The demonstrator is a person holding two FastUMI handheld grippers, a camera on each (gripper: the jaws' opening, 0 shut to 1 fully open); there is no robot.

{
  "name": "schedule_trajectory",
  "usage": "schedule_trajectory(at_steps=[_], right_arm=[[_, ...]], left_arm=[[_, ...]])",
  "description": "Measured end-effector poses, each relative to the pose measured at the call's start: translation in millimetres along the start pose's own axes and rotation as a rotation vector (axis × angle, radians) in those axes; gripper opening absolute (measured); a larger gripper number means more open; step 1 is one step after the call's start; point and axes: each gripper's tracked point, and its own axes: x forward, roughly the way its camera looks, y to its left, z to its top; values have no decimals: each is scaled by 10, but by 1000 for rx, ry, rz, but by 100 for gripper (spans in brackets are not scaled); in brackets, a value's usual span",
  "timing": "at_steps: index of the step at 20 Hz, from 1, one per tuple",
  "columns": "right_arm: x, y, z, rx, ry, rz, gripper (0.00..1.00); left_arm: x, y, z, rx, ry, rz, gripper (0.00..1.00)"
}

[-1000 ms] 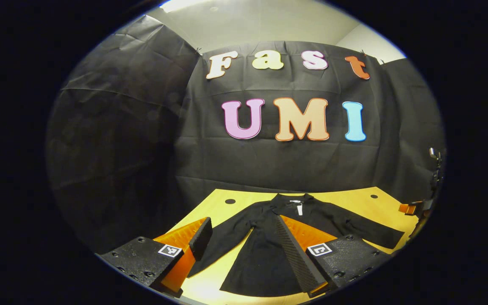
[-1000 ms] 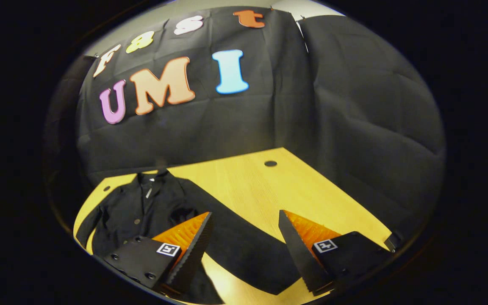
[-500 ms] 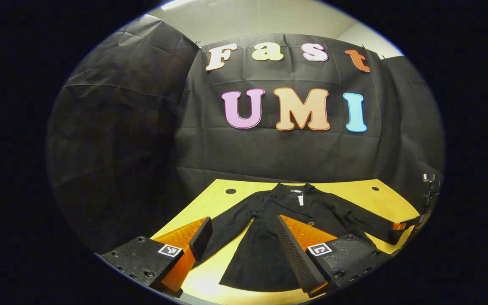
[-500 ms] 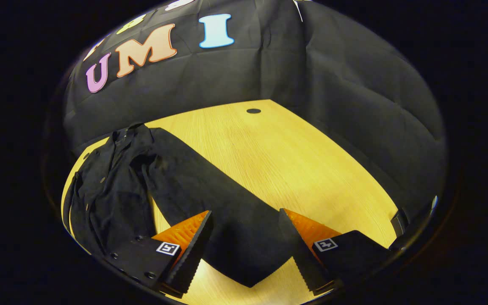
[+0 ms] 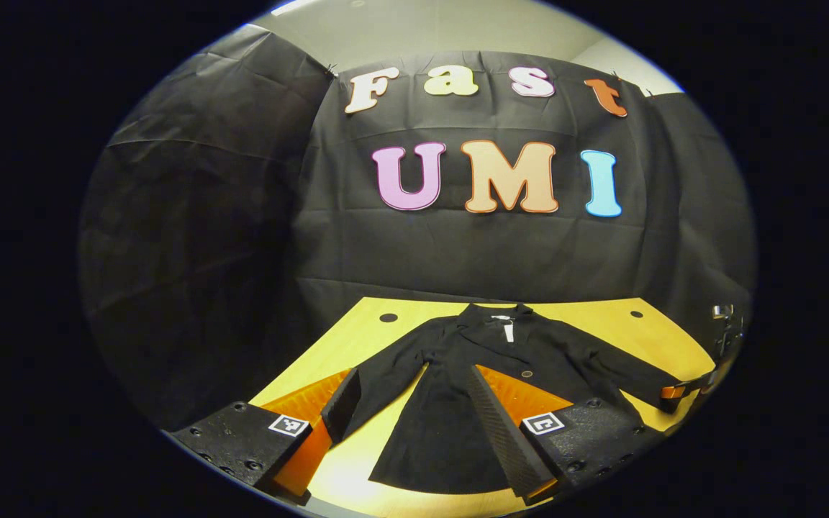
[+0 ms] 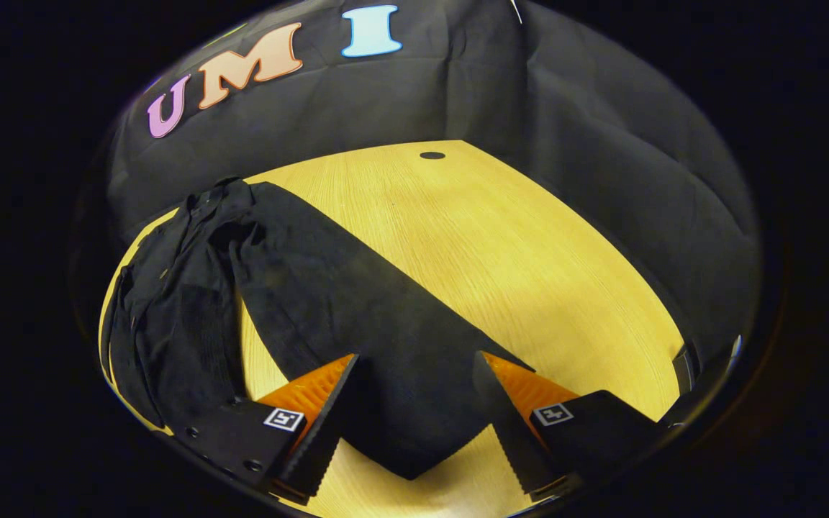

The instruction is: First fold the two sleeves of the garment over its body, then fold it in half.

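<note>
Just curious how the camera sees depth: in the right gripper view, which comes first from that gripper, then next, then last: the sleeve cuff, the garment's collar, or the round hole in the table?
1. Sleeve cuff: between the open right gripper fingers.
2. Collar: far left.
3. Round hole: at the table's back edge.

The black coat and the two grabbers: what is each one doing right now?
Black coat: lying flat on the wooden table, unfolded.
Its sleeves: both spread out to the sides, neither folded over yet.
Right gripper: open, fingers either side of one sleeve's cuff.
Left gripper: open, holding nothing.
</note>
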Motion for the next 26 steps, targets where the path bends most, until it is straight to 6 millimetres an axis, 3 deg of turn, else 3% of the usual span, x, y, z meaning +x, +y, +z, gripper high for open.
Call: schedule_trajectory(at_steps=[2,4,7,11,13,14,15,16,17,26], right_arm=[[8,5,2,2,-6,1,99],[-6,11,9,10,-5,0,96],[-2,58,5,2,6,12,77],[-15,143,-12,17,39,25,70],[-3,169,-15,14,31,22,38],[-8,211,-40,11,34,33,38],[-8,254,-30,25,20,42,24],[0,270,-29,40,14,38,19],[5,286,-17,45,5,45,7],[-9,337,-44,131,20,136,3]], left_arm=[[5,10,-16,-4,6,1,92],[12,-18,-33,-13,10,-6,93],[45,-67,-39,-24,15,-21,93],[40,-152,-26,-23,6,-51,92],[46,-171,-30,-17,6,-59,92],[49,-176,-46,-17,8,-61,92],[45,-177,-50,-18,11,-63,92],[37,-177,-51,-19,12,-65,92],[40,-175,-49,-18,13,-67,92],[-29,-109,-75,-22,15,-48,92]])
